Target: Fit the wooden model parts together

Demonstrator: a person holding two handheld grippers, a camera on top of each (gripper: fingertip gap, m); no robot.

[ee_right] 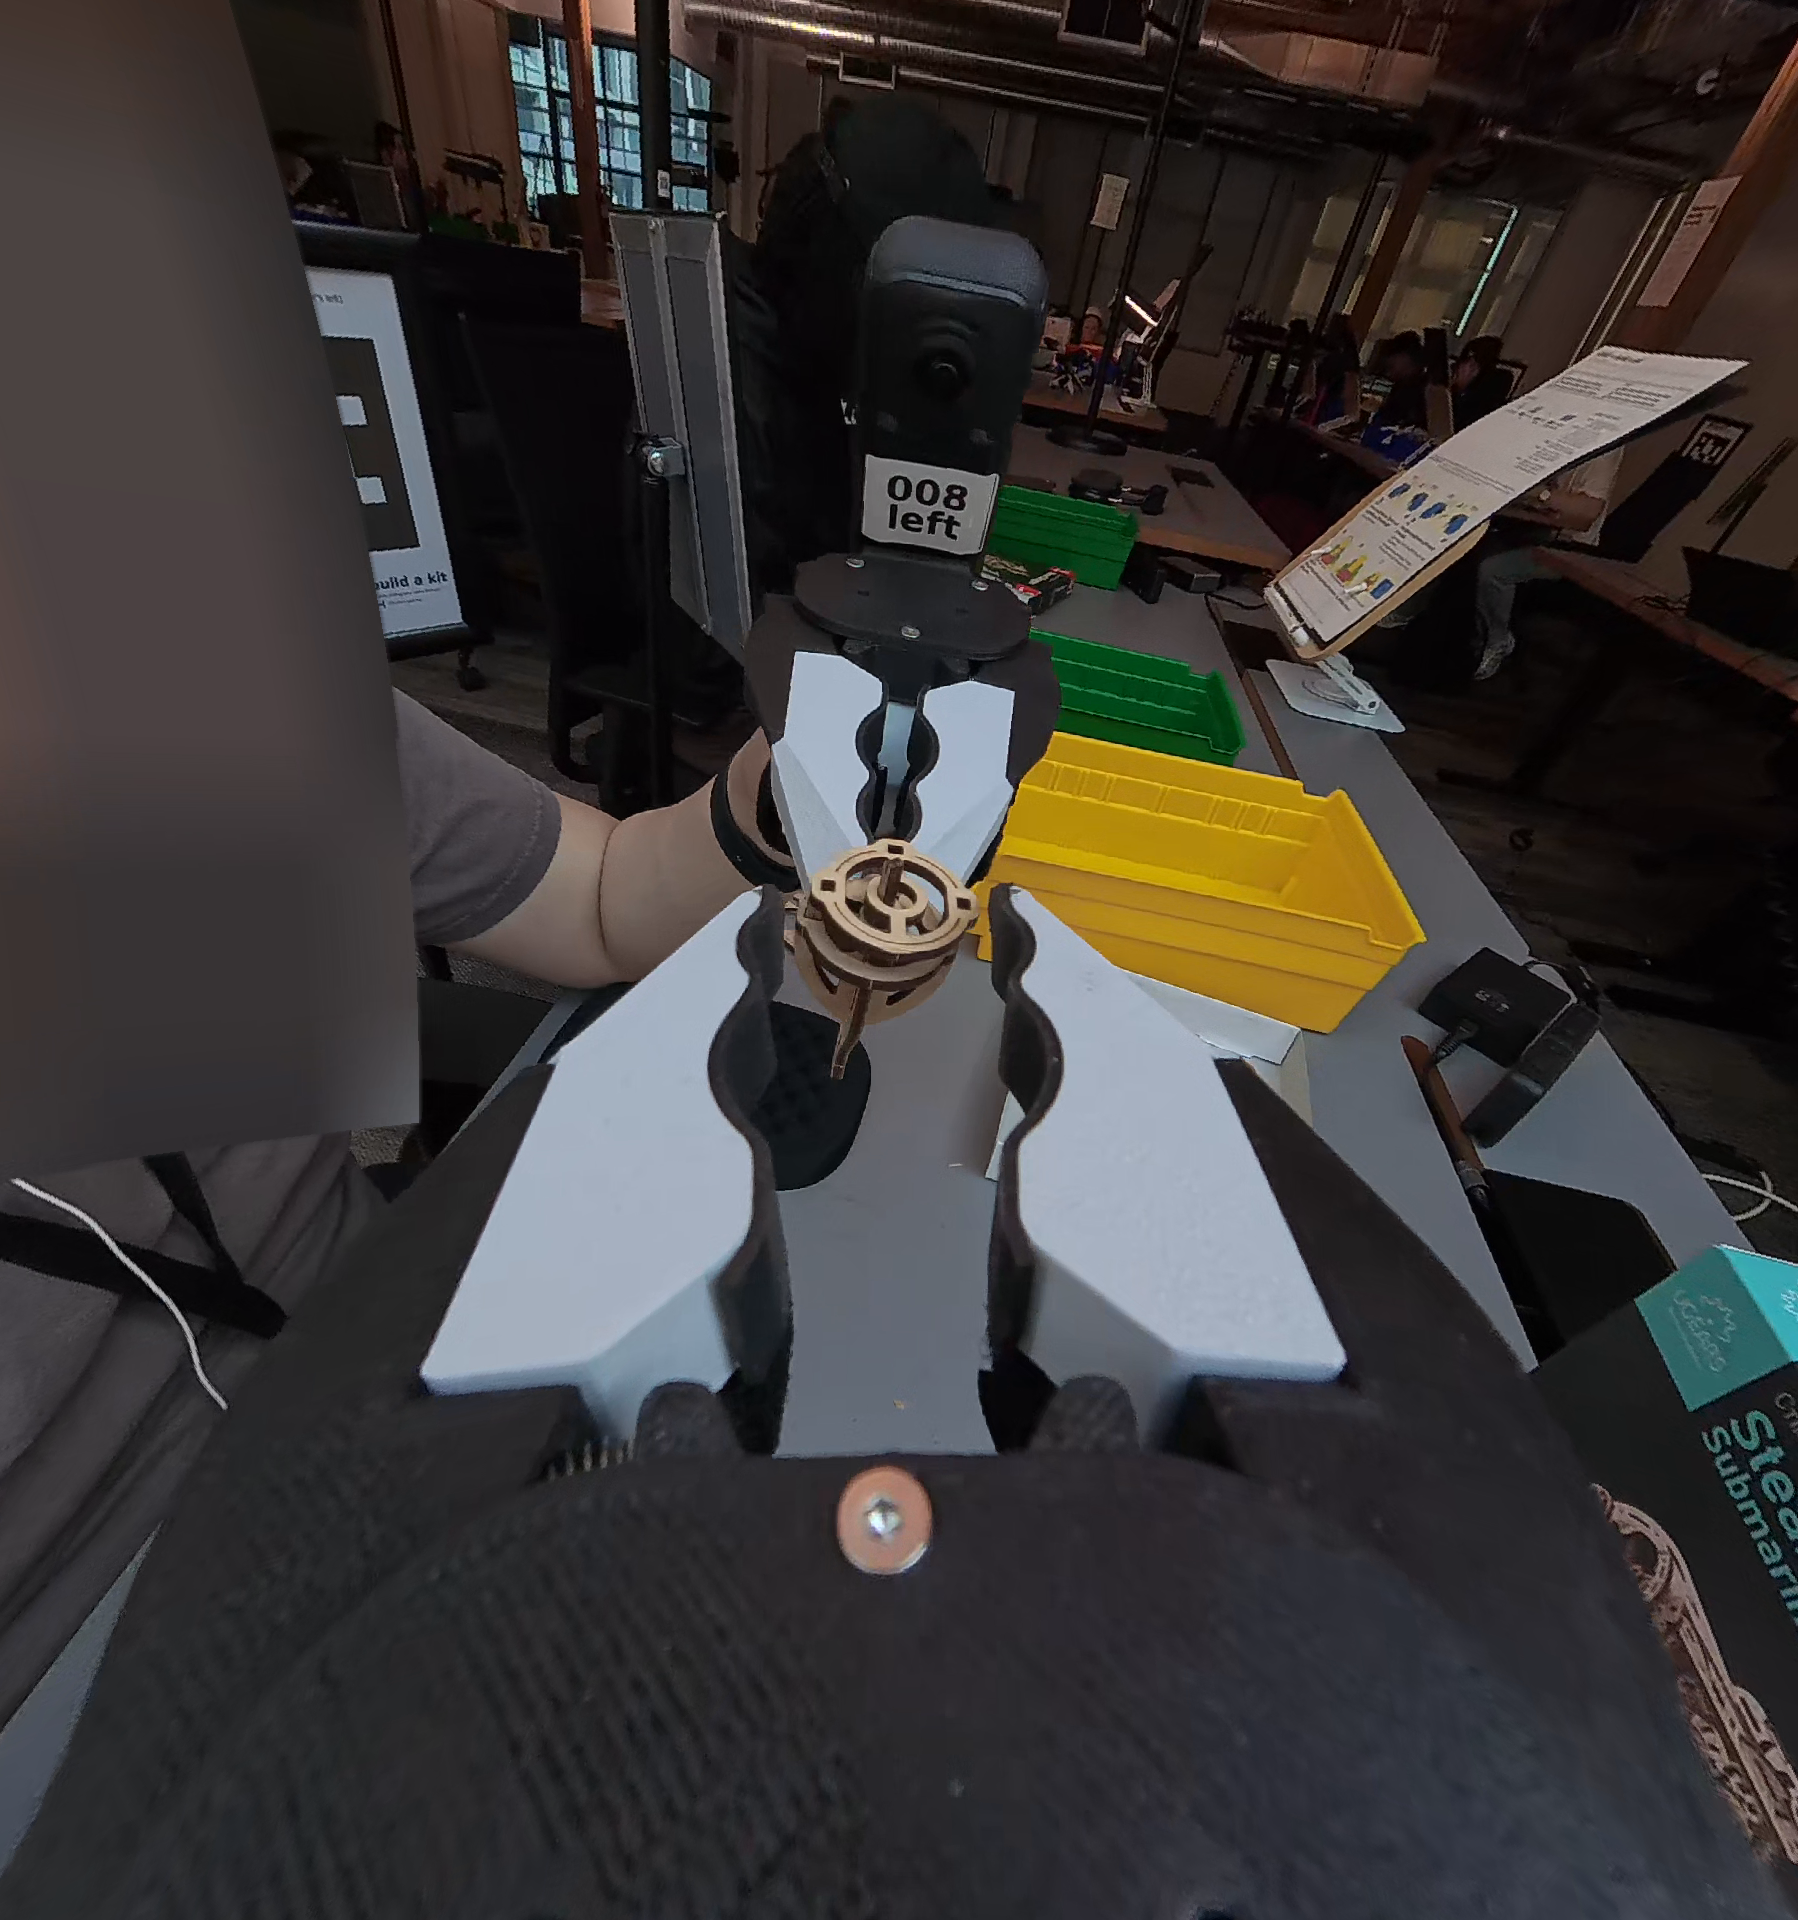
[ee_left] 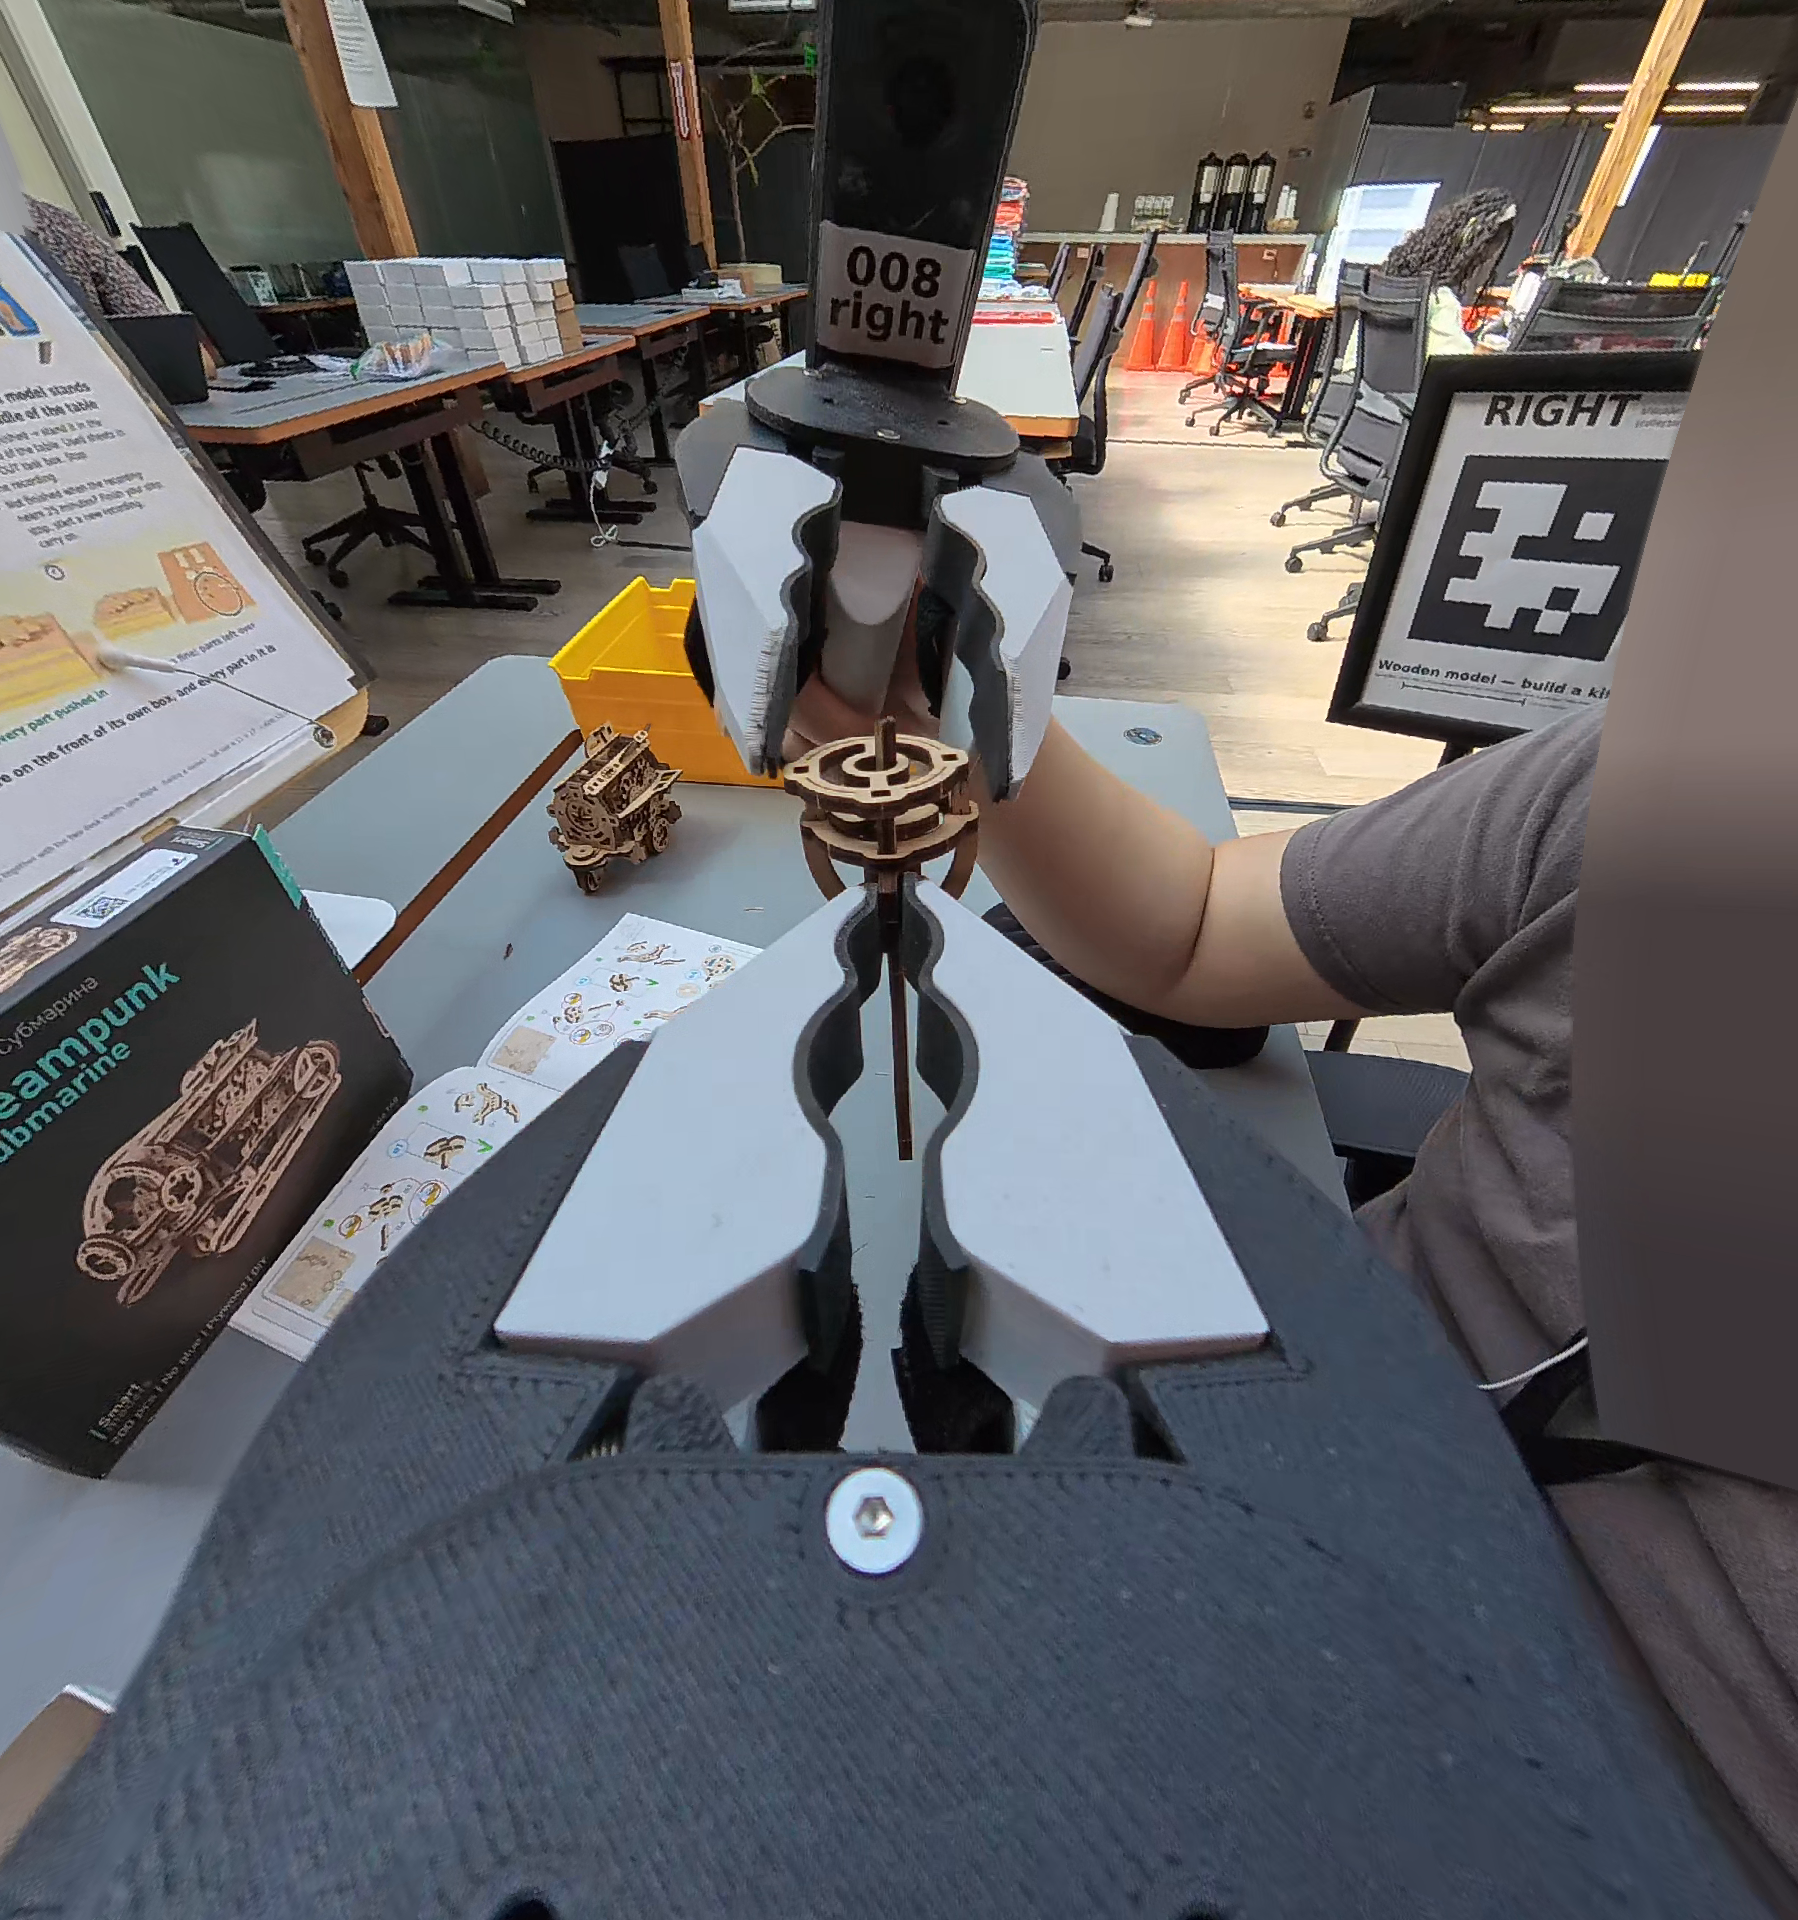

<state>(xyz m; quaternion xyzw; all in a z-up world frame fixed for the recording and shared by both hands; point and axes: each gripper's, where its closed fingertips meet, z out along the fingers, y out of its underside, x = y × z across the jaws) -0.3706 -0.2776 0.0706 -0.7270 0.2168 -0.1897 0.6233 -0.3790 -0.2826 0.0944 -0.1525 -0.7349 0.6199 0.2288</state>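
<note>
A small round wooden sub-assembly (ee_left: 879, 795) of stacked ringed discs sits on a thin wooden axle (ee_left: 900, 1039). My left gripper (ee_left: 887, 899) is shut on that axle just below the discs and holds the piece up in the air above the grey table (ee_left: 438, 904). My right gripper (ee_left: 884, 764) faces it from the other side, open, with its fingertips on either side of the top disc. In the right wrist view the sub-assembly (ee_right: 879, 925) sits between the open fingers of my right gripper (ee_right: 879, 920), and my left gripper (ee_right: 890, 836) is behind it.
A partly built wooden model (ee_left: 614, 810) stands on the table by a yellow bin (ee_left: 635, 675). A black kit box (ee_left: 136, 1132) and an instruction sheet (ee_left: 521, 1070) lie at the left. Green bins (ee_right: 1134, 696) and a black adapter (ee_right: 1497, 1008) lie beyond. The grippers are tip to tip, or close to it.
</note>
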